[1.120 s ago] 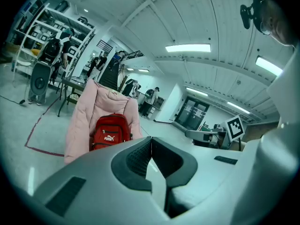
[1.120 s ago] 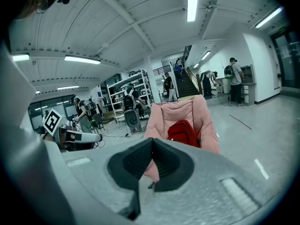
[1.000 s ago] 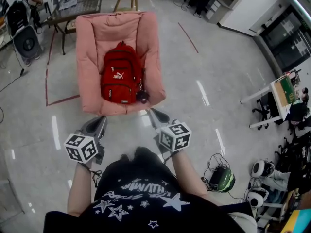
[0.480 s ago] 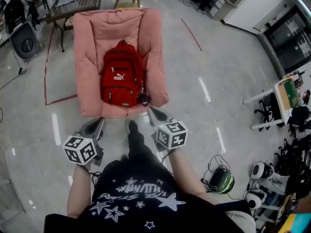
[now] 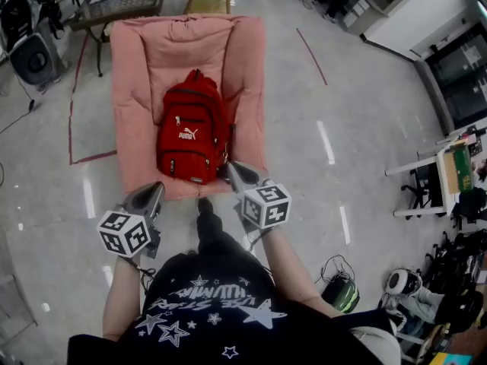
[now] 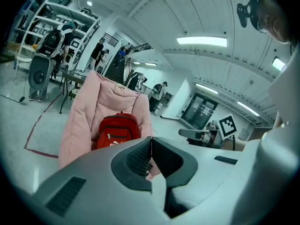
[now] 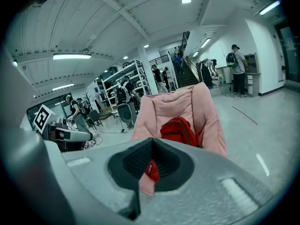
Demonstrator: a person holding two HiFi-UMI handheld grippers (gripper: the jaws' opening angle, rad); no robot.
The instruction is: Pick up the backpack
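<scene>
Fingers (image 6: 138, 158) of the left gripper (image 6: 151, 138): closed flat against each other, nothing between them, touching nothing. They point at the chair's front edge from just short of it.
Fingers (image 7: 139, 161) of the right gripper (image 7: 153, 138): also pressed together and gripping nothing. A bit of red and pink shows through the hollow below the tips. From the head view the tips lie over the backpack's lower right corner, but I cannot tell whether they touch it.
Grippers: two, one in each of the person's hands, the left gripper (image 5: 157, 188) lower and further from the backpack than the right gripper (image 5: 230, 166).
Marker cubes: two, one on each gripper (image 5: 125, 233) (image 5: 266, 206).
Backpack (image 5: 192, 135): one, red with a white logo on its front pocket. It lies front-up in the middle of the seat, its top toward the chair's back.
Chair (image 5: 125, 90): one, pink and padded, sitting low on the floor.
Person (image 5: 205, 310): one holding the grippers, in a black shirt printed with stars, one dark shoe (image 5: 204, 204) at the chair's front edge.
Floor (image 5: 319, 90): grey and glossy, with red tape lines beside the chair.
</scene>
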